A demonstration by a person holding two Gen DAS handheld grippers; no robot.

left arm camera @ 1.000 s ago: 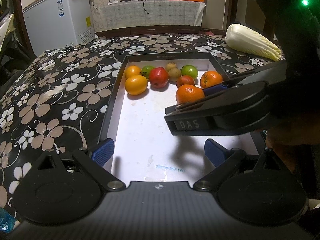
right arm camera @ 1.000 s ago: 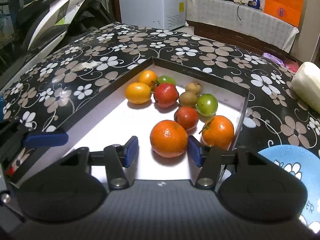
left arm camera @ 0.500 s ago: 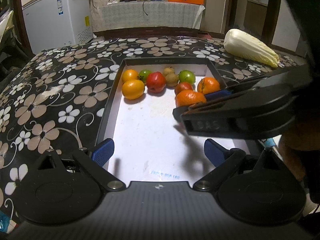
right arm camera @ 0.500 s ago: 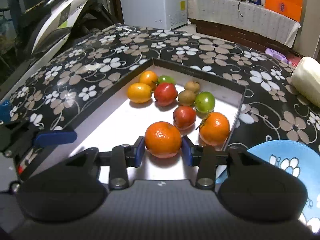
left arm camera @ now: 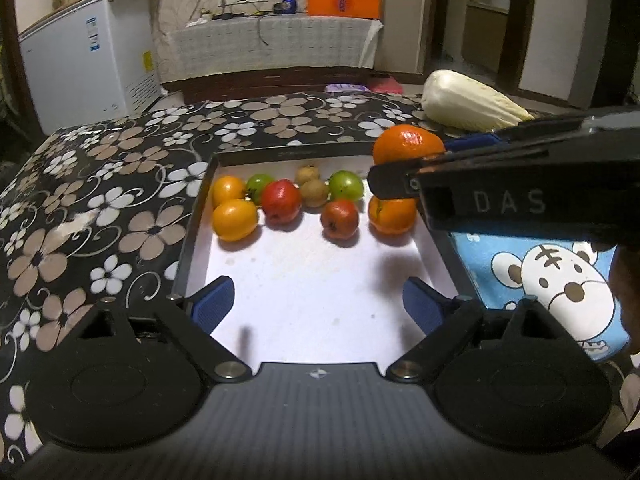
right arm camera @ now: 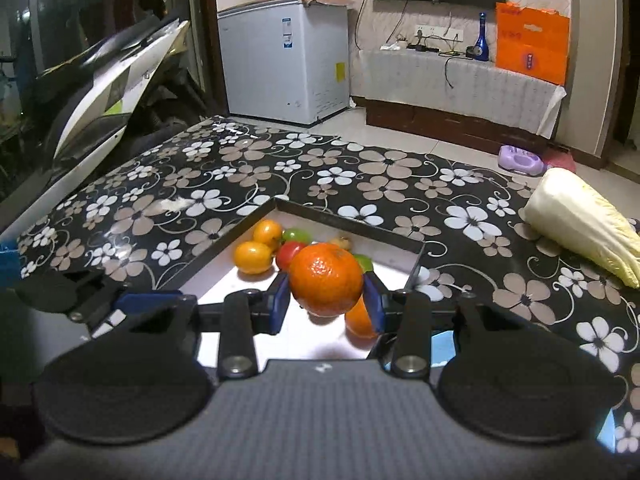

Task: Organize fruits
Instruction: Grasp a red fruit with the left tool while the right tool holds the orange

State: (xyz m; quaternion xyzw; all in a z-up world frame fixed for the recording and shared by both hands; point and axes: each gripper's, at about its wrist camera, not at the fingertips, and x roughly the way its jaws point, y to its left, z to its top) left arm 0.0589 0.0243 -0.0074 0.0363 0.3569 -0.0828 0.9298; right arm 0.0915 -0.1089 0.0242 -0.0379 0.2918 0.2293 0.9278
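Note:
My right gripper point(right arm camera: 326, 300) is shut on an orange mandarin point(right arm camera: 326, 279) and holds it in the air above the right side of the black-rimmed tray point(right arm camera: 348, 222). The held mandarin also shows in the left wrist view point(left arm camera: 407, 143), above the tray's right rim. Several fruits lie along the tray's far side: a second orange point(left arm camera: 391, 214), two red fruits point(left arm camera: 281, 201), two green ones point(left arm camera: 346, 185), two yellow-orange ones point(left arm camera: 234, 219) and two small brown ones point(left arm camera: 314, 192). My left gripper point(left arm camera: 318, 304) is open and empty over the tray's white floor point(left arm camera: 312, 280).
A blue plate with a cartoon bear point(left arm camera: 552, 280) lies right of the tray. A napa cabbage point(left arm camera: 466, 102) lies on the flowered tablecloth point(left arm camera: 100, 208) at the far right. A white freezer point(right arm camera: 284, 56) and a scooter point(right arm camera: 100, 92) stand beyond the table.
My right gripper closed on the mandarin and lifted it off the tray floor, moving up and to the right. My left gripper stayed open and drew back a little.

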